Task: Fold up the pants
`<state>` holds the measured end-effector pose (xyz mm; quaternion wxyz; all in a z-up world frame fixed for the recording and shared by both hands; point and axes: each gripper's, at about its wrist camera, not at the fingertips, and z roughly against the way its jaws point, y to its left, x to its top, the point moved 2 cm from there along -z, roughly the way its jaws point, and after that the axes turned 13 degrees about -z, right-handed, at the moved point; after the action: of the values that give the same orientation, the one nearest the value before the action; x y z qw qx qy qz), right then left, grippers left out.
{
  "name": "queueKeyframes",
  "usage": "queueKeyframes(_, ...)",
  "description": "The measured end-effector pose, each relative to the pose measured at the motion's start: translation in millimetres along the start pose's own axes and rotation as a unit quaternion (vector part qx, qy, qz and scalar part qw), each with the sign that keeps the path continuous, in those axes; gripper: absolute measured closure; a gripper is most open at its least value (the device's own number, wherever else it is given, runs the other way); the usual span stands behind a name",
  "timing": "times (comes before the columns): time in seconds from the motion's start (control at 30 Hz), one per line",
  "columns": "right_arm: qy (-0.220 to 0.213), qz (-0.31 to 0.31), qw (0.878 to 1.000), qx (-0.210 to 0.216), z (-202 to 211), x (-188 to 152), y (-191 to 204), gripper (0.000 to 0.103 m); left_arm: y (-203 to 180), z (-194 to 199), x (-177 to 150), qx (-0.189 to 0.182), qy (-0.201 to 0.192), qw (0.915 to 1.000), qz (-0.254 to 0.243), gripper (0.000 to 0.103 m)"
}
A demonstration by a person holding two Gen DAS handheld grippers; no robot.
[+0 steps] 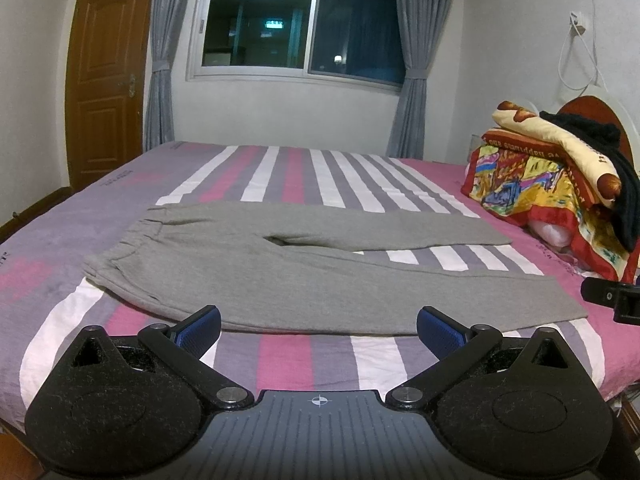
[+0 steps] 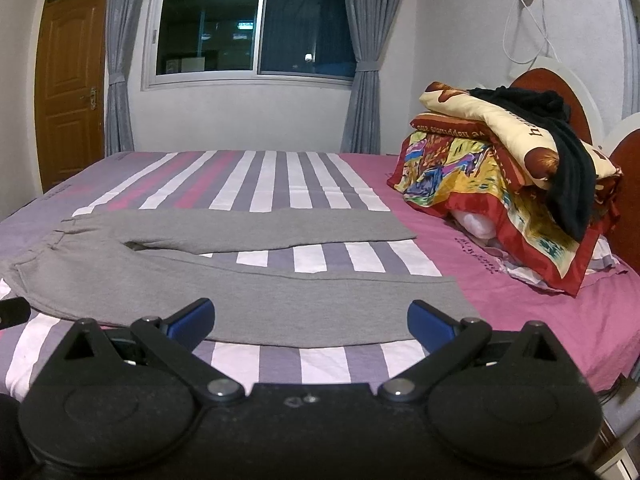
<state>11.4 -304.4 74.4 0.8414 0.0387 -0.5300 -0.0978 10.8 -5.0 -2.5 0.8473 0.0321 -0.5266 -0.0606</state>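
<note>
A: Start with the big things. What's the setting?

B: A bed [image 1: 280, 364] with a striped sheet in pink, purple and white. On it, gray sweatpants [image 1: 248, 276] lie flat, waistband to the left, both legs running right and splayed in a narrow V with sheet showing between them. Near the headboard sits a pile of bright folded quilts [image 2: 480, 184] with a black garment [image 2: 568, 176] draped over the top, well apart from the leg hems.

A: And the grippers?

B: The left gripper [image 1: 319, 330] hovers at the near edge of the bed, jaws spread wide and holding nothing, roughly in line with the near leg's mid-length. The right gripper [image 2: 311, 320] is likewise wide and empty, nearer the hem end of that same leg. Neither touches the cloth.

A: How do the pants look?

B: Soft knit, mostly smooth. The waistband is gathered and puckered, and there's a small ridge at the crotch. The near hem may curl slightly, though the fisheye edge makes that hard to judge.

A: What could go wrong from here?

B: My guess is that folding has not begun. If a finger pinches sheet along with the leg, the bedding will lift too. Grabbing only the top layer would separate the fabric and leave a twisted fold. Uneven lifting between the two hands could drag the waistband askew.
</note>
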Motion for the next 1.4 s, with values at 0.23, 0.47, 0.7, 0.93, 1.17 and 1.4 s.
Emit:
queueKeyframes(0.23, 0.001, 0.002, 1.000, 0.001, -1, 1, 1, 0.000, 1, 1, -1, 0.001, 0.001, 1.0000, 0.001, 0.000)
queueKeyframes(0.47, 0.001, 0.004, 1.000, 0.001, -2, 0, 2, 0.000, 3, -1, 1, 0.003, 0.004, 1.0000, 0.001, 0.000)
queueKeyframes(0.7, 0.001, 0.006, 1.000, 0.002, -2, 0, 2, 0.000, 10, -5, 1, 0.006, 0.008, 0.9998, 0.015, 0.000)
queueKeyframes(0.93, -0.011, 0.029, 0.998, 0.061, -16, 16, 0, 0.000, 77, -37, 19, -0.003, -0.007, 0.9980, 0.063, 0.000)
queueKeyframes(1.17, -0.013, 0.044, 0.990, 0.135, -78, 61, 9, 0.000, 172, -110, 33, -0.008, 0.000, 0.9972, 0.074, 0.000)
queueKeyframes(1.4, 0.018, 0.105, 0.972, 0.210, -181, 91, 58, 0.002, 265, -214, 53, 0.015, 0.001, 0.9989, 0.045, 0.000)
